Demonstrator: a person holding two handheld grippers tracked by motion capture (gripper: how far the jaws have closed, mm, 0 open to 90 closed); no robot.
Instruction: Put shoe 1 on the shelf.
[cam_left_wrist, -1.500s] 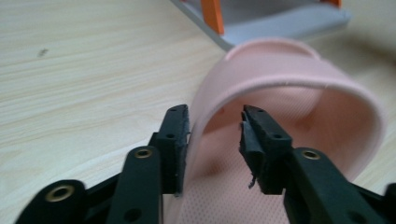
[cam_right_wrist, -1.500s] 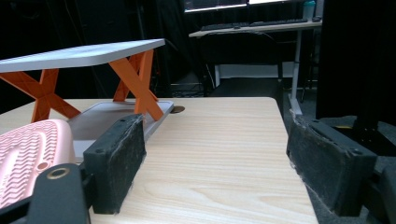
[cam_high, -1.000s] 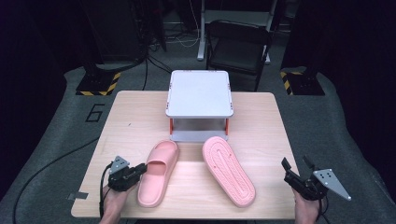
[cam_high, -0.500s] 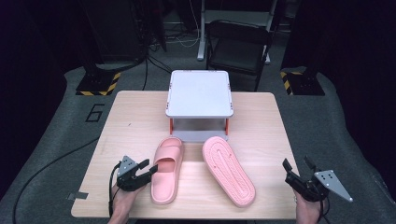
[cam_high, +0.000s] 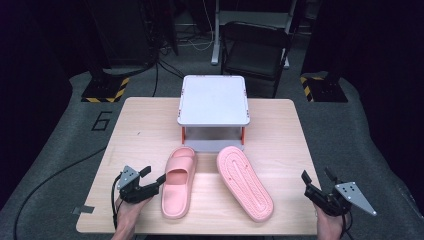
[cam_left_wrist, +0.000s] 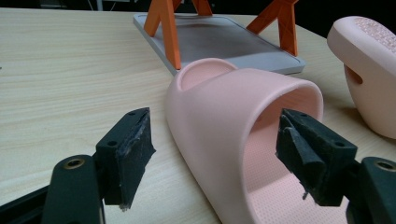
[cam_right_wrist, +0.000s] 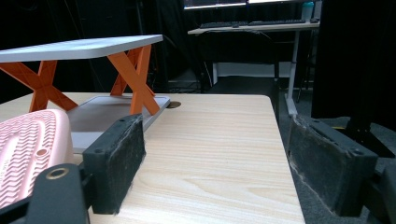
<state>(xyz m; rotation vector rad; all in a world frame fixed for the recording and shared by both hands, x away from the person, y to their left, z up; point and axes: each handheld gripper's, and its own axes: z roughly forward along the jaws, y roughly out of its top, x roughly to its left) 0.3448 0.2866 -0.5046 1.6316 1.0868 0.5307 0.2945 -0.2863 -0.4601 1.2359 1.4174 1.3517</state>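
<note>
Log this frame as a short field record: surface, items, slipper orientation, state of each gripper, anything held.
surface: wooden table
rack: small two-level shelf, white top, orange legs, at the table's far middle
left slipper: pink, upright, strap facing up
right slipper: pink, flipped, ribbed sole up
left gripper: jaws have just been opening; they now straddle the left slipper's strap with gaps on both sides, not pressing it
right gripper: open, at the table's near right edge, nothing between the jaws
held: nothing
</note>
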